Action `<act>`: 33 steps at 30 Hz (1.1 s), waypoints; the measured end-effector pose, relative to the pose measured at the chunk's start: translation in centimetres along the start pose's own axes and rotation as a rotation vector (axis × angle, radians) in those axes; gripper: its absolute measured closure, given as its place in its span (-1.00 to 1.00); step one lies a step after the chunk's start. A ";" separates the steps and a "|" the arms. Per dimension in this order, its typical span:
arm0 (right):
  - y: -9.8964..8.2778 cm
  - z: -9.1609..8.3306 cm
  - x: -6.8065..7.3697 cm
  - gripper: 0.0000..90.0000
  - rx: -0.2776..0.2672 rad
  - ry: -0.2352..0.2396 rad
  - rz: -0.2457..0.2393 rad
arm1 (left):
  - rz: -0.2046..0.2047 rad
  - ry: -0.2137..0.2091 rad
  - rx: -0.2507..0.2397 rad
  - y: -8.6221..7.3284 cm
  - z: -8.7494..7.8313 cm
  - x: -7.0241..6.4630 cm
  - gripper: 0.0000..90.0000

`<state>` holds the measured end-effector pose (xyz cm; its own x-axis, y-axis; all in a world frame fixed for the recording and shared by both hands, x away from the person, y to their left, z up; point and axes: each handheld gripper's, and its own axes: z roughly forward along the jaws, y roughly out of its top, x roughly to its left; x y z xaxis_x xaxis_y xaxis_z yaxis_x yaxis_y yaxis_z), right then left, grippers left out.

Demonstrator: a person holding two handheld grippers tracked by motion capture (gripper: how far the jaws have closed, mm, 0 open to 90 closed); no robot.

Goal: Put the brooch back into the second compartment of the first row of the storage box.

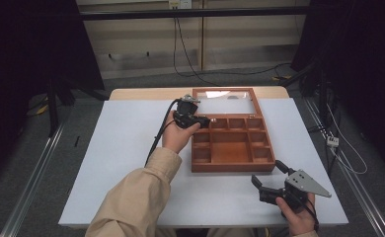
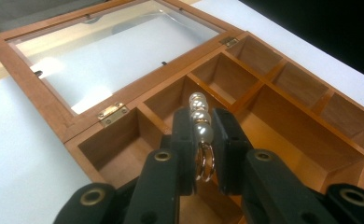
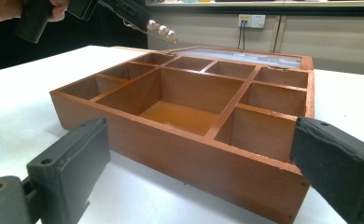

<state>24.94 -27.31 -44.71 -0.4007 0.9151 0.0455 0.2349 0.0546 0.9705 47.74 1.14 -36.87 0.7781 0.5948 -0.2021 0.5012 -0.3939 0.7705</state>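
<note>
So the left gripper [image 2: 201, 140] is clamping down on a little pearl piece [image 2: 200, 122], three pearly beads in a row with a small gold ring at the near end, and in the left gripper view the beads are sticking out past the jaw tips toward 12 o'clock while the ring is sitting pinched between the two black jaws. The gripper is hovering over the wooden box [image 1: 232, 165], above the compartments along its hinged edge, and the pearl piece isn't touching the wood. In the high view the left hand [image 1: 178, 136] is sitting at about 9 o'clock of the box, right by its upper left corner, with the gripper pointing toward 3 o'clock across the top row of small compartments. The glass lid [image 2: 119, 51] is lying flat open on the table at 12 o'clock of the tray. The right gripper [image 1: 269, 186] is doing nothing much: its jaws are standing wide apart with nothing between them, and it's resting near the box's front right corner, at around 5 o'clock of it. From the right gripper view you're looking at the box's front wall between the two jaws, and the pearl piece is hanging up at 11 o'clock.
</note>
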 end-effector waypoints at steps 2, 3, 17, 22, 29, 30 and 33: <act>0.0 0.0 0.0 -0.90 0.000 0.000 0.001 | 0.003 -0.002 0.003 0.1 0.1 -0.1 0.79; 0.0 0.0 0.0 -0.90 -0.001 -0.001 0.003 | -0.002 -0.004 0.000 0.1 0.2 -0.1 0.79; 0.0 0.0 0.0 -0.90 -0.001 0.003 0.002 | -0.004 0.014 0.007 0.2 0.6 0.1 0.79; 0.0 0.1 0.1 -0.89 0.000 0.005 -0.003 | -0.002 0.017 0.013 0.2 0.8 0.1 0.79; 0.0 0.0 0.0 -0.89 -0.001 0.005 -0.001 | -0.004 0.019 0.015 0.1 1.3 0.2 0.79; 0.0 0.0 0.1 -0.89 -0.001 0.006 -0.002 | 0.000 0.023 0.021 0.2 1.4 0.2 0.79; 0.0 0.0 0.1 -0.89 -0.001 0.007 -0.002 | -0.006 0.024 0.015 0.2 1.7 0.2 0.79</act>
<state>24.94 -27.24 -44.69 -0.4075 0.9121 0.0455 0.2331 0.0557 0.9709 48.64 0.06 -37.79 0.7657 0.6139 -0.1920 0.5119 -0.4008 0.7598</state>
